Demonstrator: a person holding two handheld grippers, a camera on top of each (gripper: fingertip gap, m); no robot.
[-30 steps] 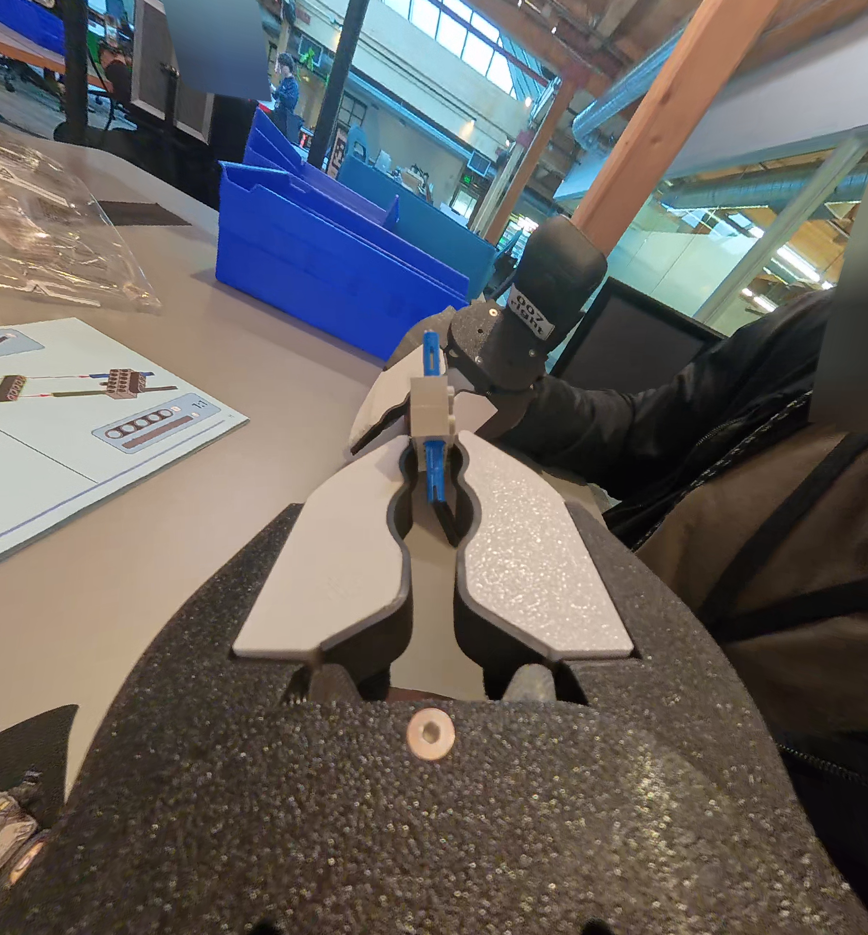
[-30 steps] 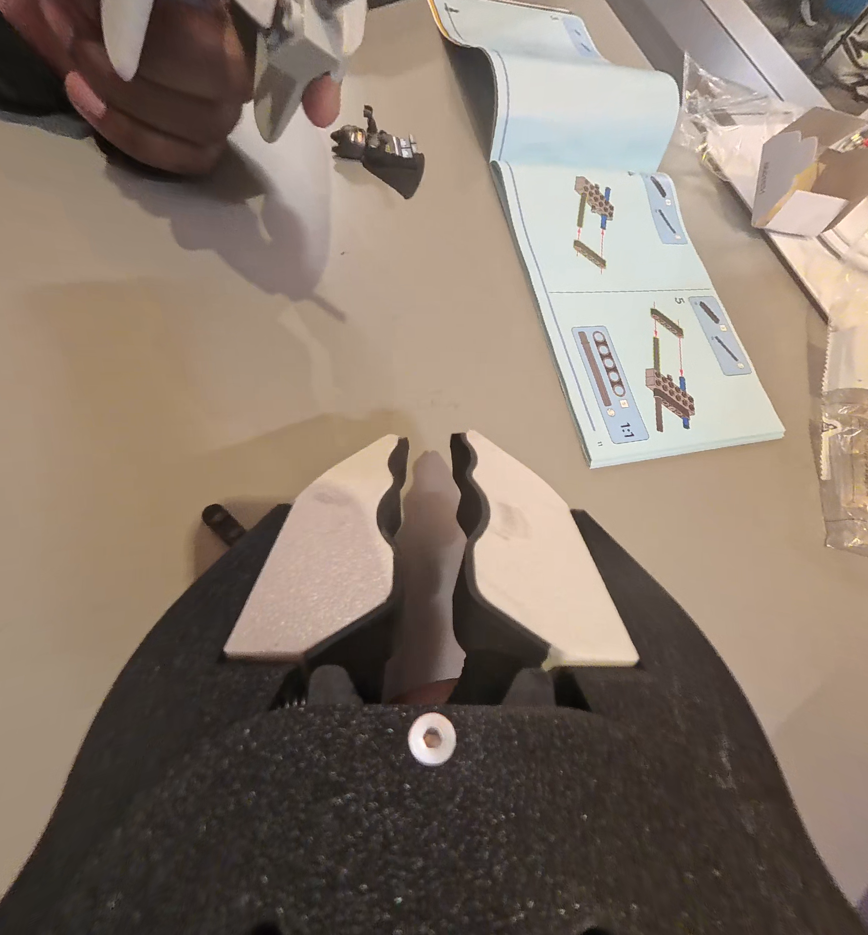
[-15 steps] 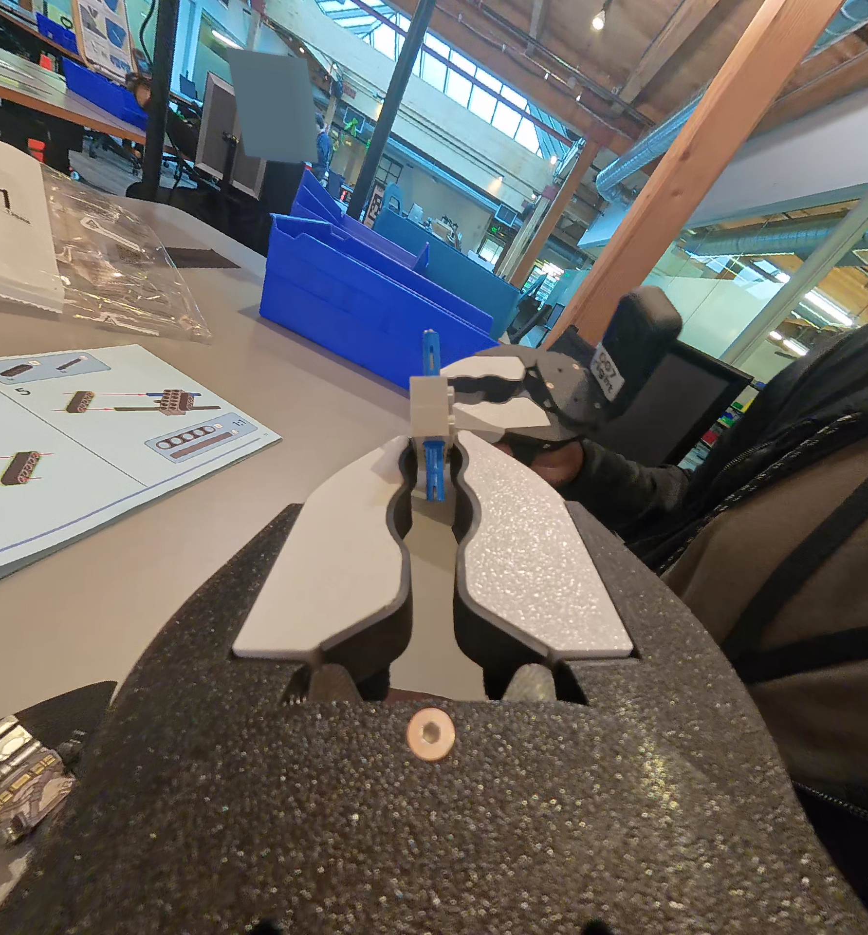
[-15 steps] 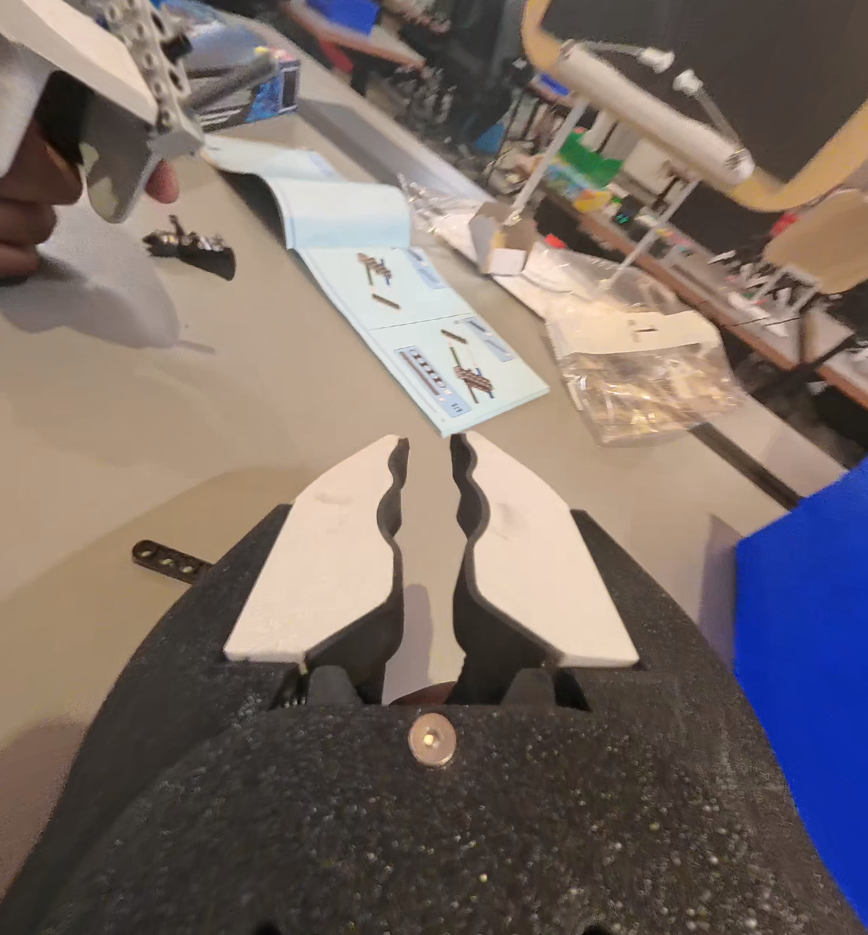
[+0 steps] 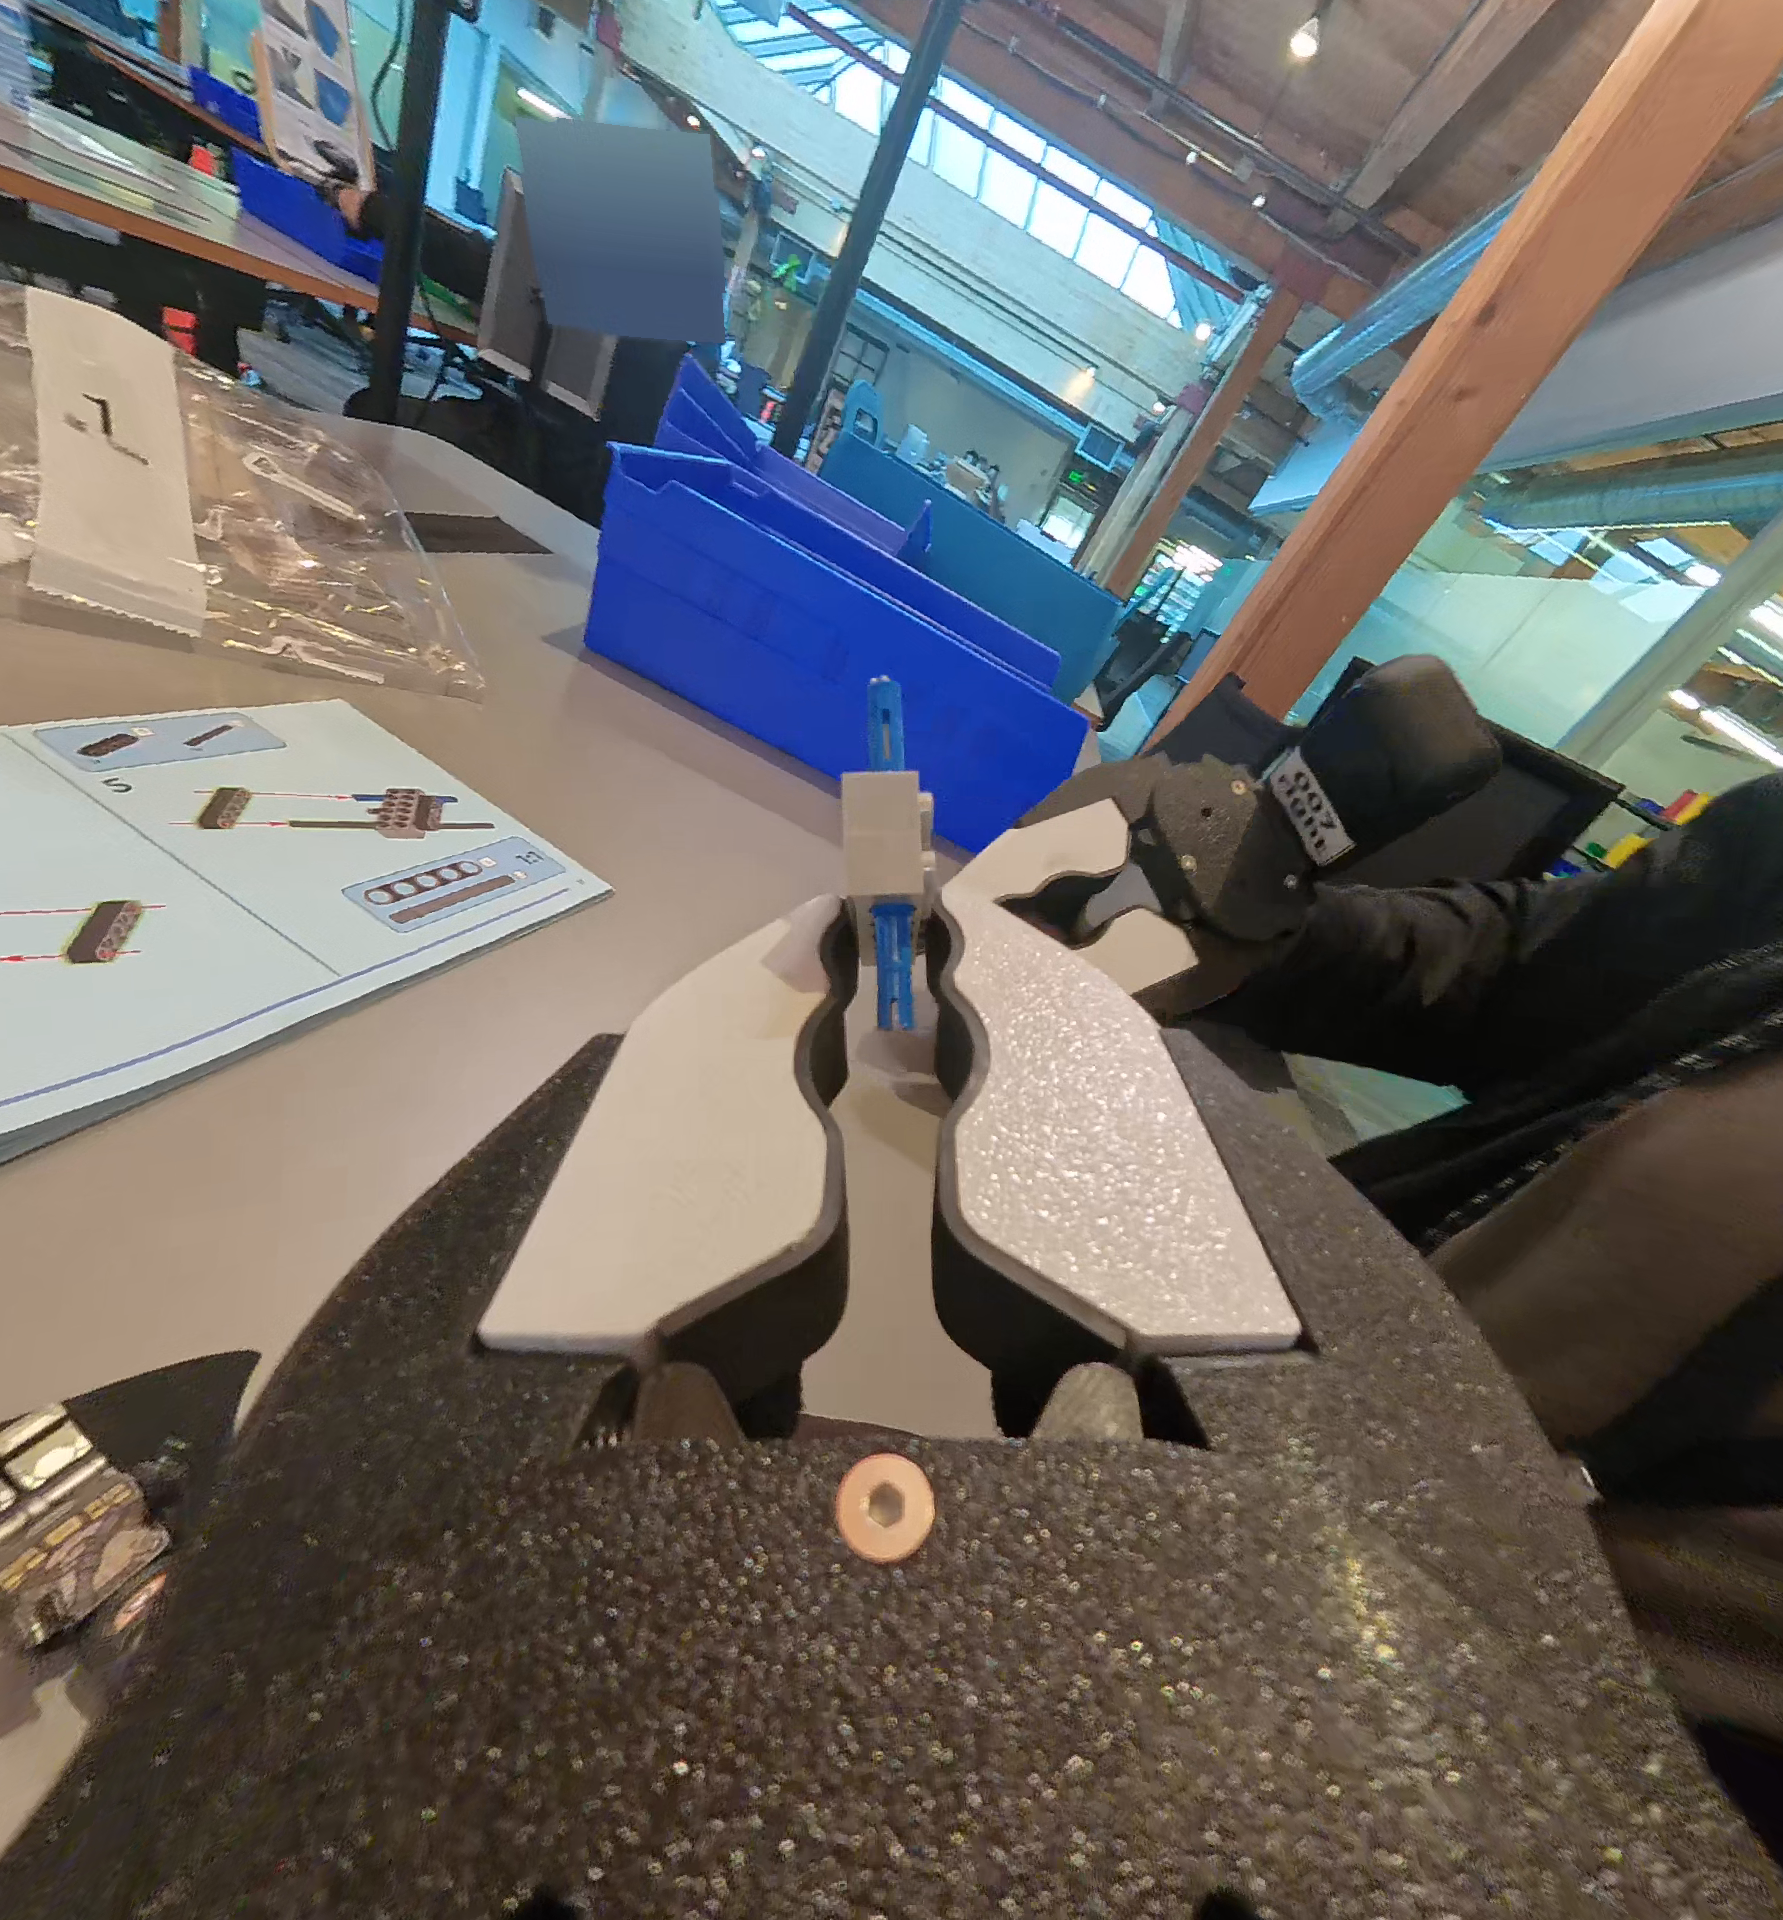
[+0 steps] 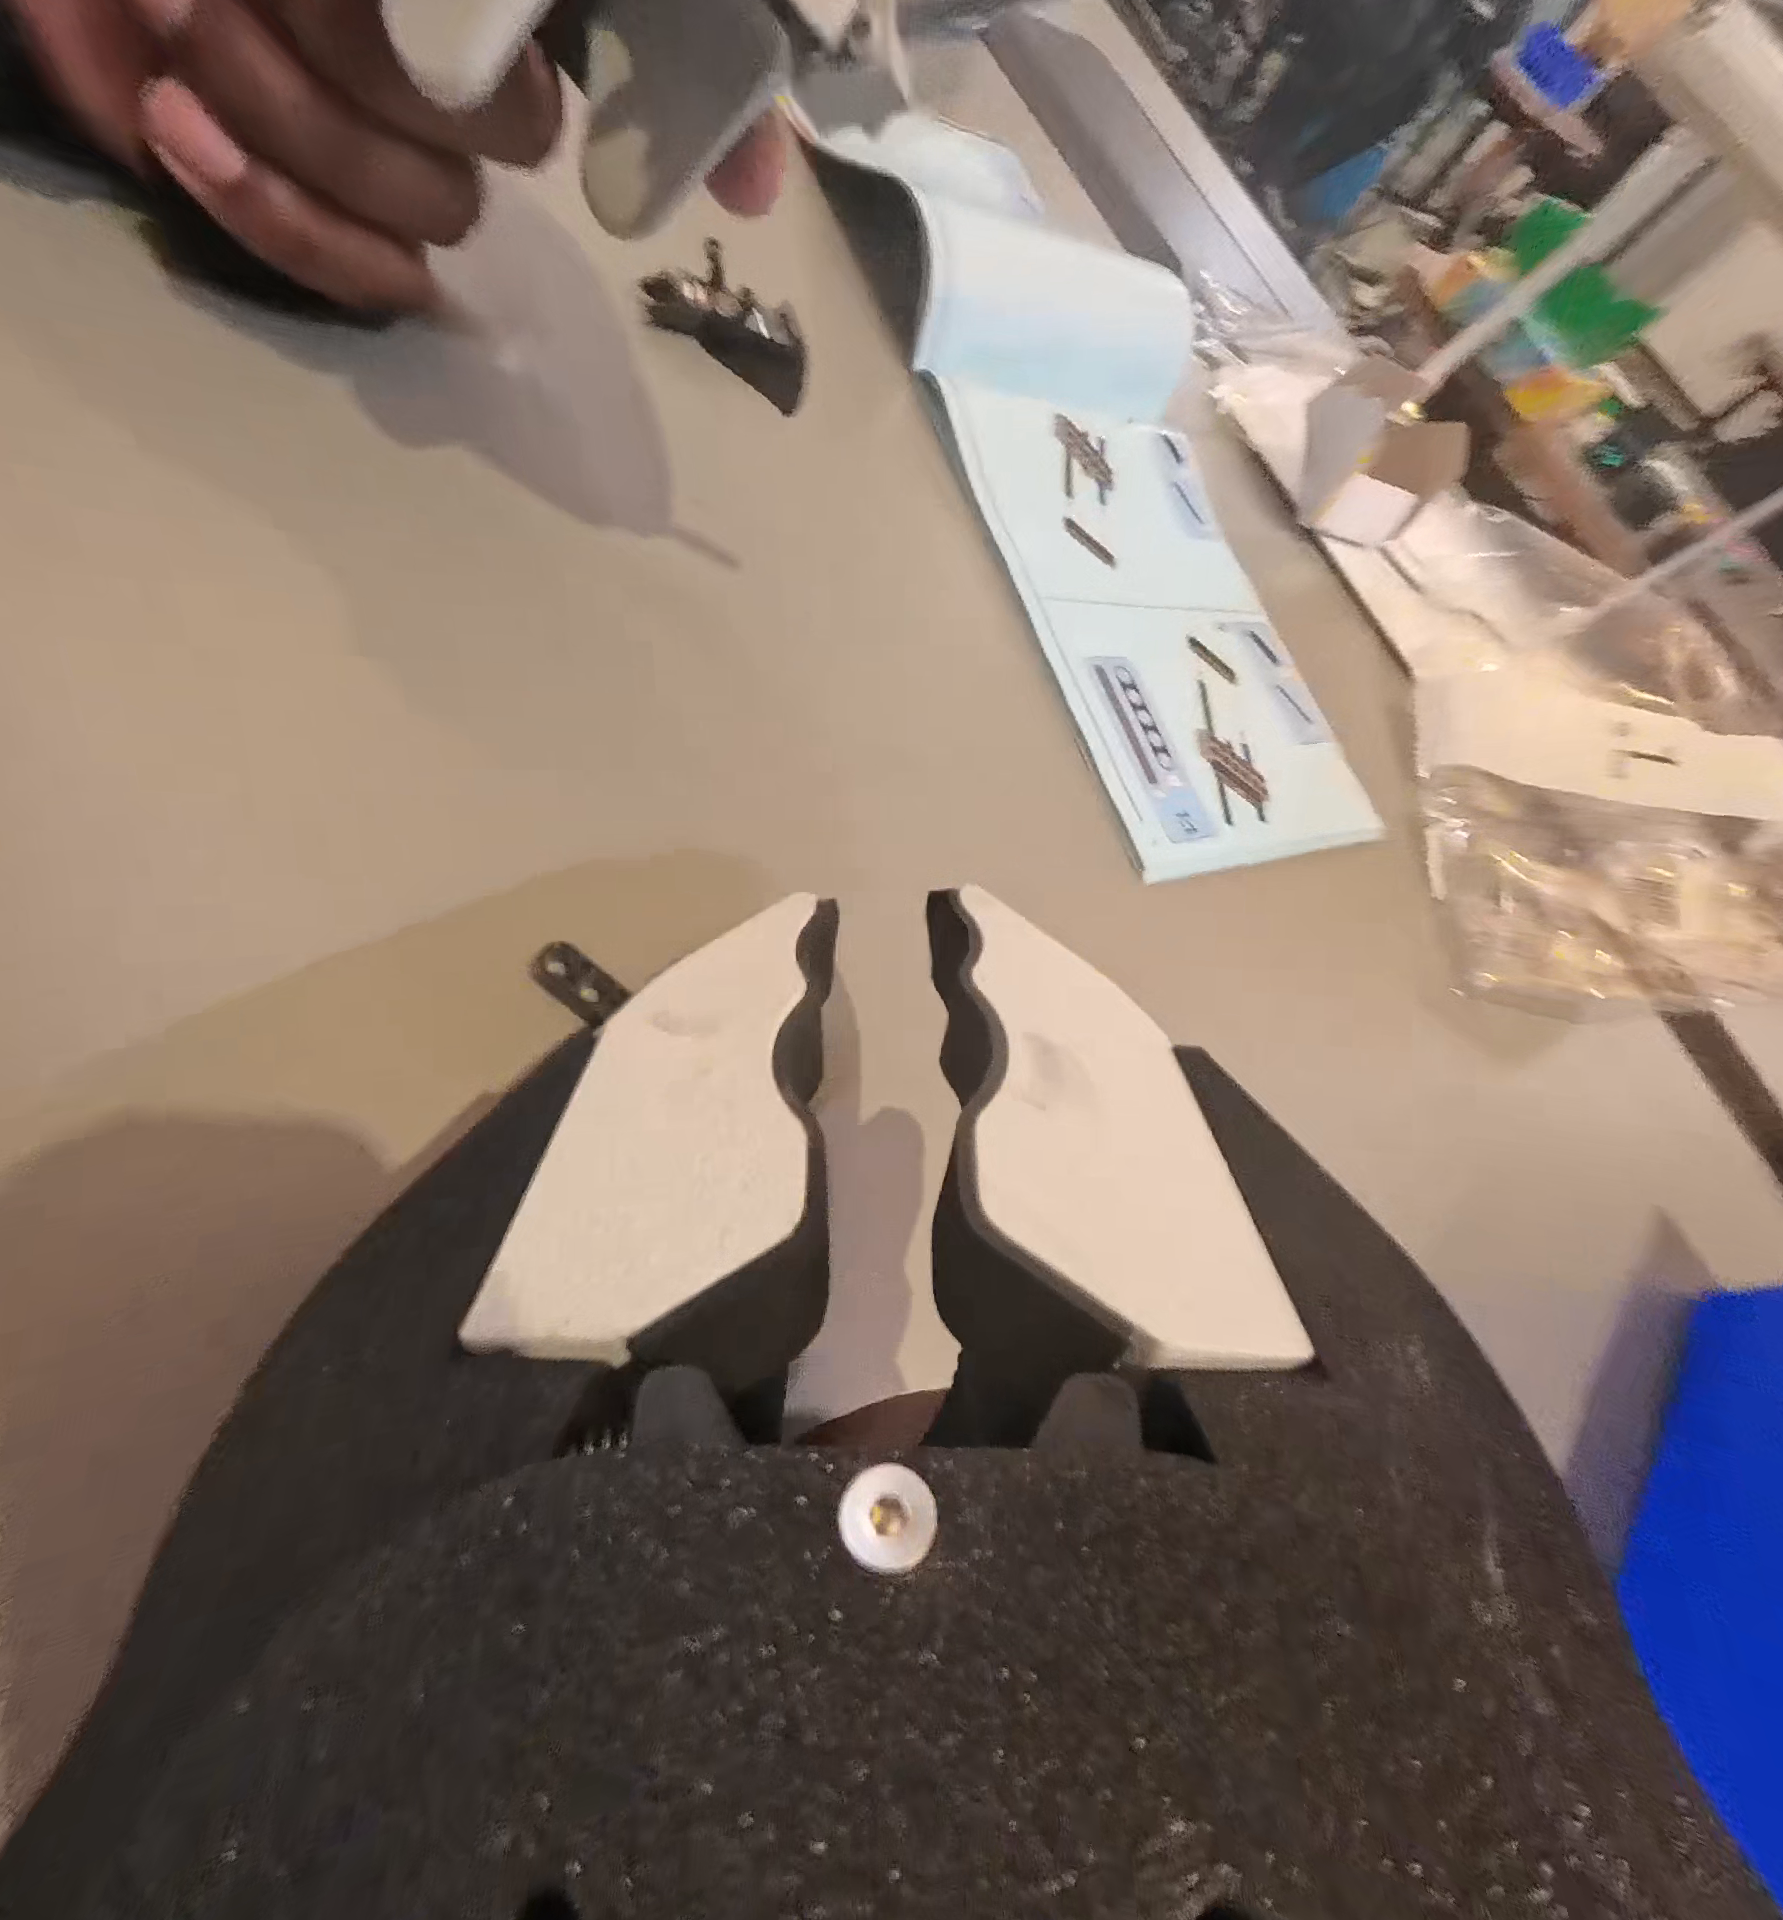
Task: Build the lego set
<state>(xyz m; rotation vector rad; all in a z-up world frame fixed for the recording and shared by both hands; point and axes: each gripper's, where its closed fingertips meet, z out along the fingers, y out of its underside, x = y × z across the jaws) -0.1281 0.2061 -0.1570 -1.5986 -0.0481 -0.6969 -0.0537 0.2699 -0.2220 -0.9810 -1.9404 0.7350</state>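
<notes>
My left gripper [image 5: 885,914] is shut on a small grey brick [image 5: 879,831] with a blue axle [image 5: 885,717] through it. The brick stands upright at the fingertips, and the axle sticks out above and below it. My right gripper [image 6: 881,909] is open and empty above the tan table [image 6: 347,727]. In the left wrist view it [image 5: 1084,902] hovers just right of the brick, not touching it. A black beam [image 6: 575,982] lies on the table beside the right gripper's left finger. The hand holding the left gripper [image 6: 295,156] shows blurred at the top left of the right wrist view.
An open instruction booklet [image 5: 191,883] [image 6: 1157,644] lies on the table. A blue bin [image 5: 814,644] [image 6: 1749,1558], clear bags of parts [image 5: 243,540] [image 6: 1614,831], a small cardboard box [image 6: 1386,468] and a dark small assembly [image 6: 721,322] [image 5: 35,1527] are around it. The tips of one gripper are about 12 cm away from the tips of the other.
My right gripper drew back from the brick's side to the lower right and tilted down toward the table, still open. My left gripper kept its hold on the brick and tipped slightly.
</notes>
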